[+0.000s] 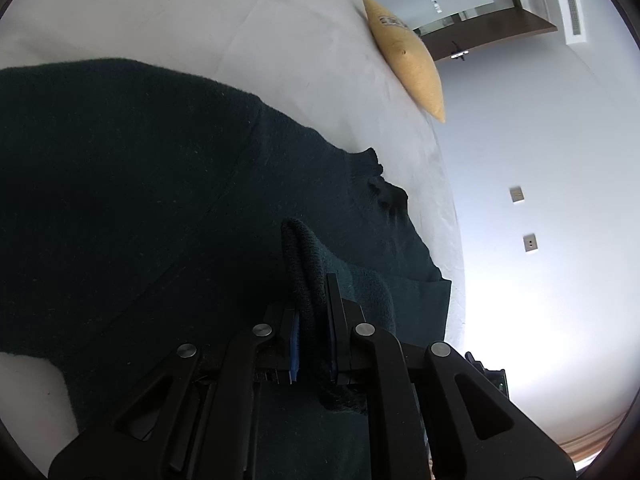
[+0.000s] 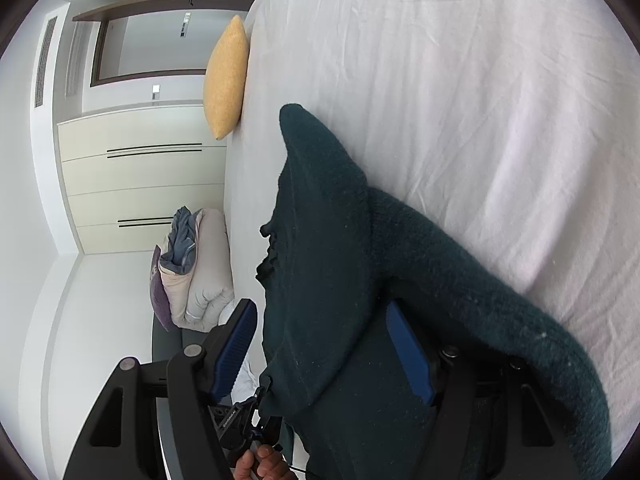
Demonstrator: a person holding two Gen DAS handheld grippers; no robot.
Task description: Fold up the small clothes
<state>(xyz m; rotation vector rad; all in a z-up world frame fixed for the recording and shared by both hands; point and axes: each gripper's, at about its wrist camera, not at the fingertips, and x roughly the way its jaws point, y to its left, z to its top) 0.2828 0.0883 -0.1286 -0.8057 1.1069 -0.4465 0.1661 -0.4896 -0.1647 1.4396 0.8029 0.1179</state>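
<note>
A dark green knitted sweater [image 1: 140,200] lies spread on the white bed sheet [image 1: 200,12]. My left gripper [image 1: 312,300] is shut on a ribbed edge of it, and that fold stands up between the blue pads. In the right wrist view the sweater [image 2: 320,220] hangs as a bunched fold with a sleeve trailing off to the lower right over the sheet [image 2: 480,80]. My right gripper [image 2: 320,306] stands open around that fold. Its left pad [image 2: 236,352] is clear of the cloth.
A yellow pillow [image 1: 408,56] [image 2: 226,80] stands at the bed's far edge. A pile of folded bedding [image 2: 196,268] sits beside the bed near pale drawers [image 2: 132,168]. A person's hand [image 2: 260,464] shows at the bottom.
</note>
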